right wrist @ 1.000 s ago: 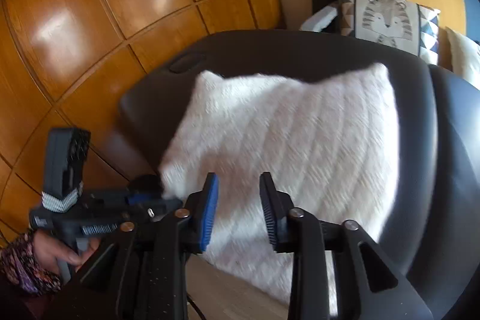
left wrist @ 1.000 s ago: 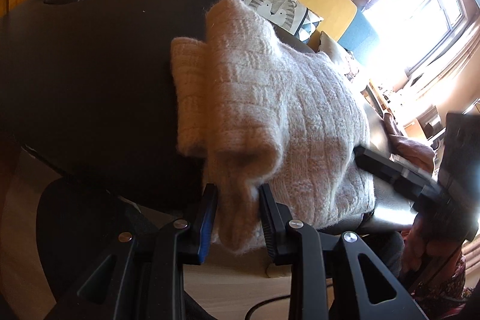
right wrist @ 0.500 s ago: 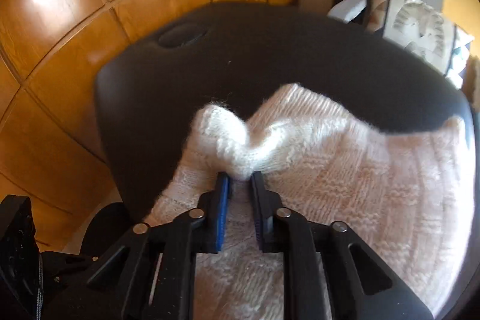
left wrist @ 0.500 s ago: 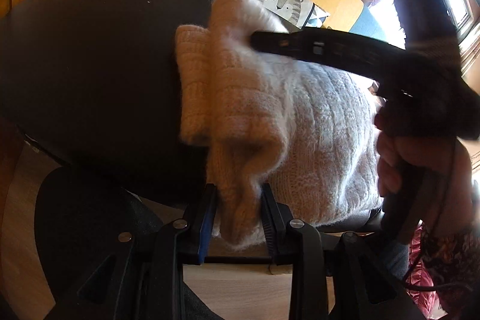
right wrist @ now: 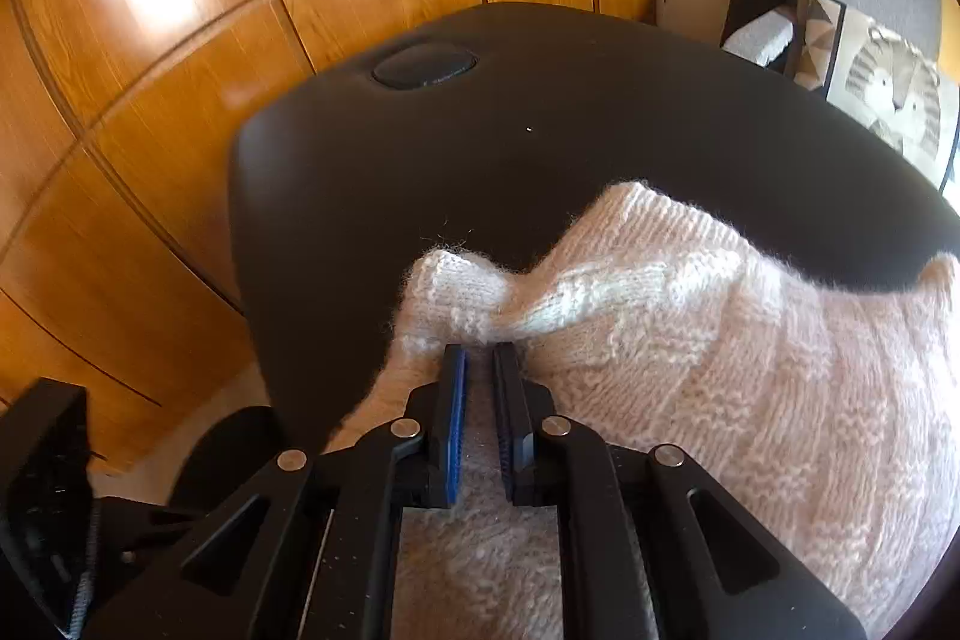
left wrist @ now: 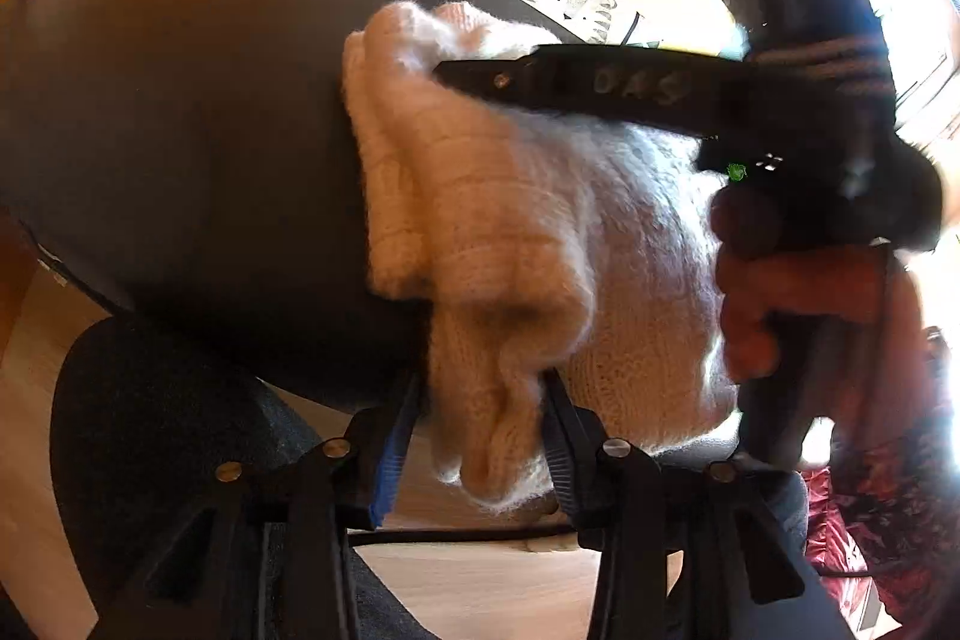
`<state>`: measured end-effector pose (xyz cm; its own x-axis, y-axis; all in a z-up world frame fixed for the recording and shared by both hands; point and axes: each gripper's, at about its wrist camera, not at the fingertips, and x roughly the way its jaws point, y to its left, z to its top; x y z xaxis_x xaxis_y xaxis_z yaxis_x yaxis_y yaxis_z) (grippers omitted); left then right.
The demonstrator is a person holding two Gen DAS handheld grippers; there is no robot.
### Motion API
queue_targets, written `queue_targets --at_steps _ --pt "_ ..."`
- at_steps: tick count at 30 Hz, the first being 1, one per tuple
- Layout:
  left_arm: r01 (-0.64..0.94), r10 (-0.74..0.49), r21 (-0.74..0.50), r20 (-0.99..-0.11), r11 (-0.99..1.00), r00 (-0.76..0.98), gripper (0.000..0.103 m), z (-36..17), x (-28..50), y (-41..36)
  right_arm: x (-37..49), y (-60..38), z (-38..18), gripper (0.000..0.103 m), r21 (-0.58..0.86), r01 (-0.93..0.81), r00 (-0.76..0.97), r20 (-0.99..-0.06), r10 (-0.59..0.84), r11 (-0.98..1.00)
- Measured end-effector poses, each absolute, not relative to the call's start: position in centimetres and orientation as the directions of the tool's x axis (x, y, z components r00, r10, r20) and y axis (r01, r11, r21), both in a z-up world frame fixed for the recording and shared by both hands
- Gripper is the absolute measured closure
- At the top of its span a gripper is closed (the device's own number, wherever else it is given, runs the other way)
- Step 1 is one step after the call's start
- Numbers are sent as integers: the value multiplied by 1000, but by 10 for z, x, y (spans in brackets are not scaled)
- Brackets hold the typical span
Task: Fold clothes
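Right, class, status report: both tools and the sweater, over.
Left tool just opening, sweater fold loose between its jaws. Right tool just closed, pinching a corner. Sweater on black surface. Nothing in the way.

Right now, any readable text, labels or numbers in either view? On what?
"DAS", roughly: faint pale marks on the side of the right gripper finger, left wrist view; blurred, so the reading is unsure.
Sweater, table, wood panels, lion cushion: no text.
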<state>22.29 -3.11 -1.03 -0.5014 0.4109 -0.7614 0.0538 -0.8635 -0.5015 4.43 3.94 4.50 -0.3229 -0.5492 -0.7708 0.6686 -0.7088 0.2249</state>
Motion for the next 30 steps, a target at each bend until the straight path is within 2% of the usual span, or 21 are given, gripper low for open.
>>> queue_targets --at_steps 4,8,12,16,19,23,28,30 --pt "63 408 -504 -759 -861 -507 58 -7 223 -35 47 71 72 91 299 652 -359 -688 -630 -697" --pt "56 290 -409 -731 -911 -617 67 32 236 -34 44 94 83 91 291 603 -423 -673 -607 -743" --pt "19 195 -319 -625 -948 -756 67 87 242 -30 24 87 76 91 273 543 -432 -721 -542 -794" --pt "-32 183 -246 -621 -969 -762 67 111 202 -21 13 82 74 91 270 548 -397 -750 -530 -792" --pt "-40 133 -154 -658 -987 -742 67 100 168 10 7 73 66 91 251 590 -349 -778 -522 -768" --pt "-16 141 -170 -760 -985 -635 67 73 181 24 -2 64 63 91 252 632 -282 -806 -521 -733" --pt "-24 116 -137 -720 -990 -684 66 58 198 26 -7 48 57 90 242 668 -232 -831 -506 -704" --pt "-17 135 -170 -716 -985 -685 66 52 196 24 -7 43 53 89 232 670 -230 -838 -494 -705"
